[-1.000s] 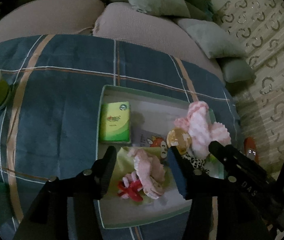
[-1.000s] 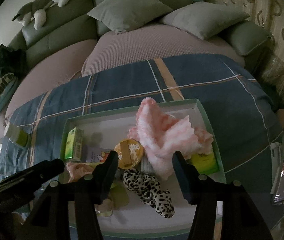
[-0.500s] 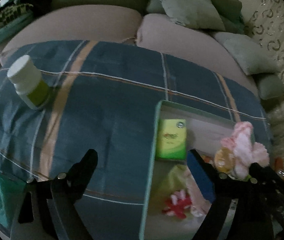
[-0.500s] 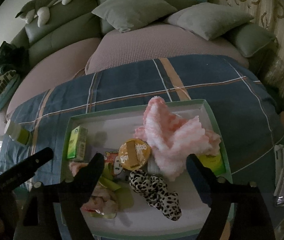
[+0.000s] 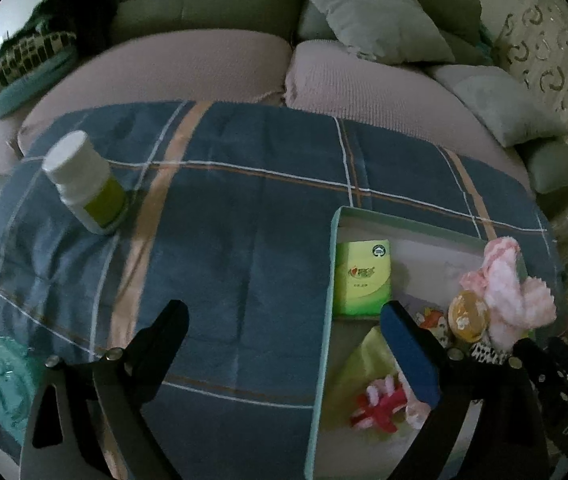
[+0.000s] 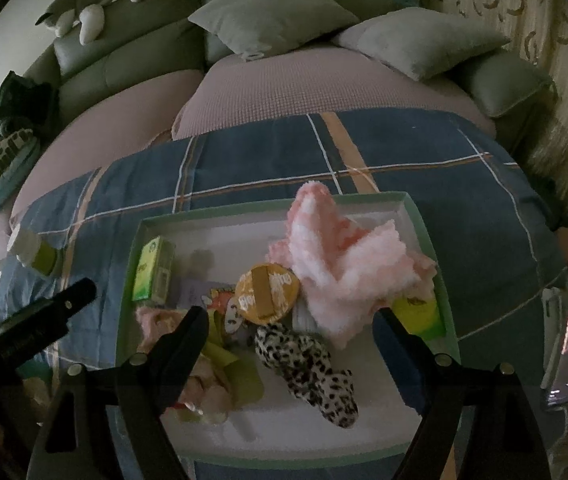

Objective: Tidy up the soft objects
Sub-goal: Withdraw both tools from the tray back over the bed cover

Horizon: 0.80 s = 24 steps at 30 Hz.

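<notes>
Left wrist view: the left gripper [image 5: 284, 320] stands wide apart with nothing between its jaws, which have just been opening; it hangs over the blue plaid blanket [image 5: 243, 248] and the left wall of the green tray [image 5: 324, 320]. In the tray lie a fluffy pink-and-white sock [image 5: 512, 296], a green box [image 5: 362, 278] and a red-and-white soft toy [image 5: 378, 402]. A white bottle [image 5: 83, 180] stands well apart on the blanket.

Right wrist view: the right gripper [image 6: 290, 328] is also spread wide and empty, above the tray [image 6: 420, 220]. The sock [image 6: 344, 260] is bunched at the tray's far right; a leopard-print soft piece [image 6: 308, 364] lies between the fingers, untouched, just beside a round yellow lid [image 6: 267, 292]
</notes>
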Available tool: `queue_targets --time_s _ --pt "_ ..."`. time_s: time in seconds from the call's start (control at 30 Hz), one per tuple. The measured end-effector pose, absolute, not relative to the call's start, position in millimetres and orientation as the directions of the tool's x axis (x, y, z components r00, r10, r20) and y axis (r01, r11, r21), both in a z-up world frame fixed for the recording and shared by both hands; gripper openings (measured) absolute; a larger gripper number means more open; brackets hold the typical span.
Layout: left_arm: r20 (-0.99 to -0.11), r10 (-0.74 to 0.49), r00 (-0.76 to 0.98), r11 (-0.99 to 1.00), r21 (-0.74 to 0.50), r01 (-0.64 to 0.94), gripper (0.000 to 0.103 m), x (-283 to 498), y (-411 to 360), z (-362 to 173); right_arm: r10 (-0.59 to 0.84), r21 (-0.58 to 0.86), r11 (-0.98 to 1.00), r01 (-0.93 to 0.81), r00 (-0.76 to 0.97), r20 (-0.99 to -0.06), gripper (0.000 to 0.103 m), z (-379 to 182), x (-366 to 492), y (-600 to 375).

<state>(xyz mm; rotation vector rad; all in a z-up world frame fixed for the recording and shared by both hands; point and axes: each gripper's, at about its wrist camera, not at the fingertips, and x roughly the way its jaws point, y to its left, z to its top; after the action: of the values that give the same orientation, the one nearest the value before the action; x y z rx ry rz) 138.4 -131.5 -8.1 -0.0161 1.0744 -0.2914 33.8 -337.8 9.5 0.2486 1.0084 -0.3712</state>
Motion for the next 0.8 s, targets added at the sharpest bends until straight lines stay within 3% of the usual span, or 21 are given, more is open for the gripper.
queue_targets --time_s 0.8 --pt "-0.828 -0.152 0.539 0.974 -0.031 0.226 0.096 27.9 -60.3 13.4 -0.181 -0.023 0.949 0.315 0.482 -0.858 0.086 21.6 -57.7 -264.8"
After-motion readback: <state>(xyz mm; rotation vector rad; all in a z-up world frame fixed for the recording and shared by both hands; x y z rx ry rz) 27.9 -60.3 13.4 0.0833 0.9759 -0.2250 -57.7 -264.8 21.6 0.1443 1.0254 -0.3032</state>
